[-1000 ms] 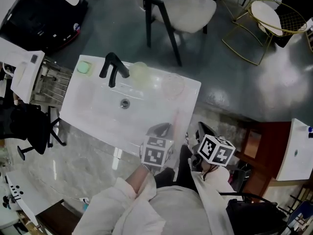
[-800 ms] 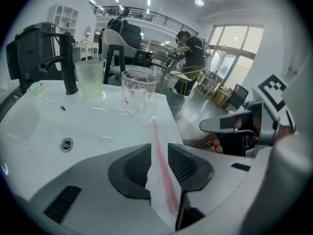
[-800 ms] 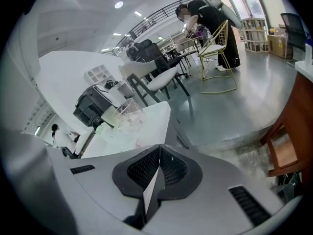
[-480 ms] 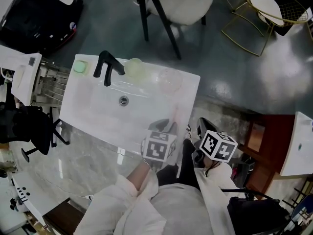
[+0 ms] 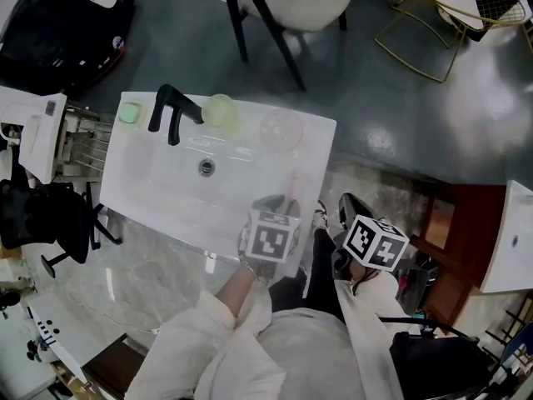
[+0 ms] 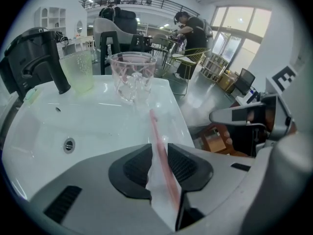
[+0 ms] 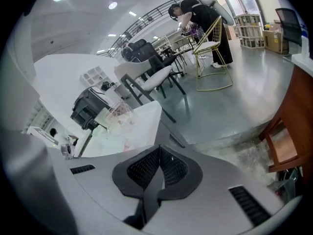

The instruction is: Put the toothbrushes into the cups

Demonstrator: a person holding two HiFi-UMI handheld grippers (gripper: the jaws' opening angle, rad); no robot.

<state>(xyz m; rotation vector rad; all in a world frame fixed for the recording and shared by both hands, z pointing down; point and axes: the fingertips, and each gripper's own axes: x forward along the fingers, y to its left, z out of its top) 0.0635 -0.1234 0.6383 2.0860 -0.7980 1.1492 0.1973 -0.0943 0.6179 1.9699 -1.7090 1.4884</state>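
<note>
Left gripper point(image 6: 159, 154) sinking, jaws just opening around pink toothbrush point(image 6: 155, 129), not pressing; right gripper point(image 7: 159, 165) sitting closed, empty. Light, stiff, slick: pinching mid-handle.

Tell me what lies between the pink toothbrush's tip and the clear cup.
Only bare sink top separates toothbrush from cup, in the left gripper view.

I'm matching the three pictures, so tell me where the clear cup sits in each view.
Head view: clear cup on the sink's far edge, above centre.
Left gripper view: clear cup top centre, behind the toothbrush.
Right gripper view: clear cup small, left of centre.
Shared landmark: the black faucet, left of the cup everywhere.
</note>
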